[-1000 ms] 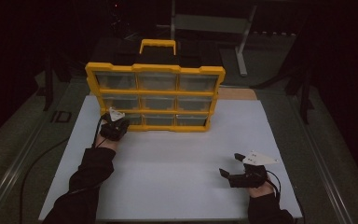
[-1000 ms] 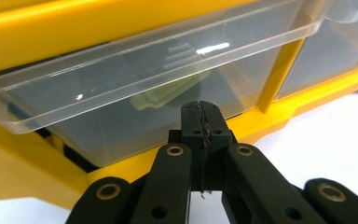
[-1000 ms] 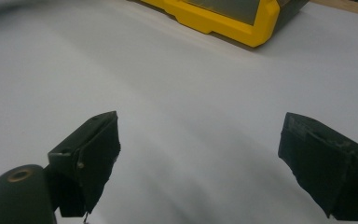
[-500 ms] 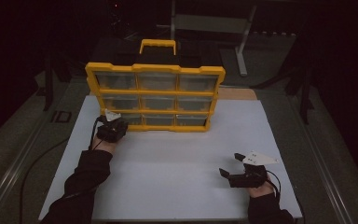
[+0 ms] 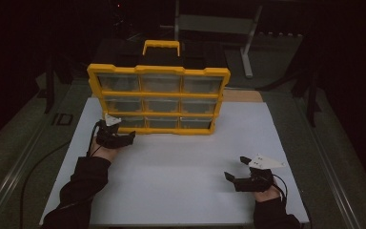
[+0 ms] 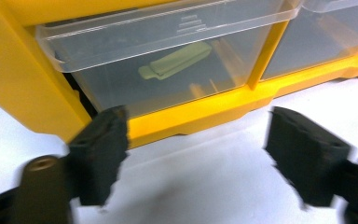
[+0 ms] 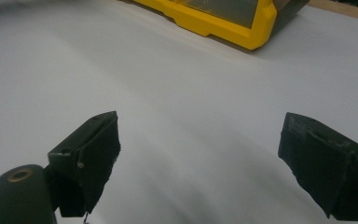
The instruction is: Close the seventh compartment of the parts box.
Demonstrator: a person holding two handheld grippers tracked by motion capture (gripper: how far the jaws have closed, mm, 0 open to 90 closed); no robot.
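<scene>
A yellow organizer (image 5: pixel 158 98) with clear drawers stands upright at the back of the white board (image 5: pixel 181 191). My left gripper (image 5: pixel 126 137) sits just in front of its bottom left corner. Its jaws have just been opening and hold nothing. In the left gripper view this gripper (image 6: pixel 196 149) faces the bottom left drawer (image 6: pixel 121 39), which juts out slightly. A pale green piece (image 6: pixel 175 60) lies inside it. My right gripper (image 5: pixel 235 168) rests open near the board's front right, far from the organizer (image 7: pixel 214 21). Between its jaws (image 7: pixel 198 154) is bare board.
A yellow carry handle (image 5: pixel 161 46) tops the organizer. Behind it stands a grey metal frame (image 5: pixel 248 43). A cable (image 5: pixel 33 167) trails off the board's left side. The board's edges drop to a darker surface all round.
The left gripper's jaws went from shut at the bottom left drawer to wide apart, and the hand eased back slightly toward the person. The right gripper stayed put.
</scene>
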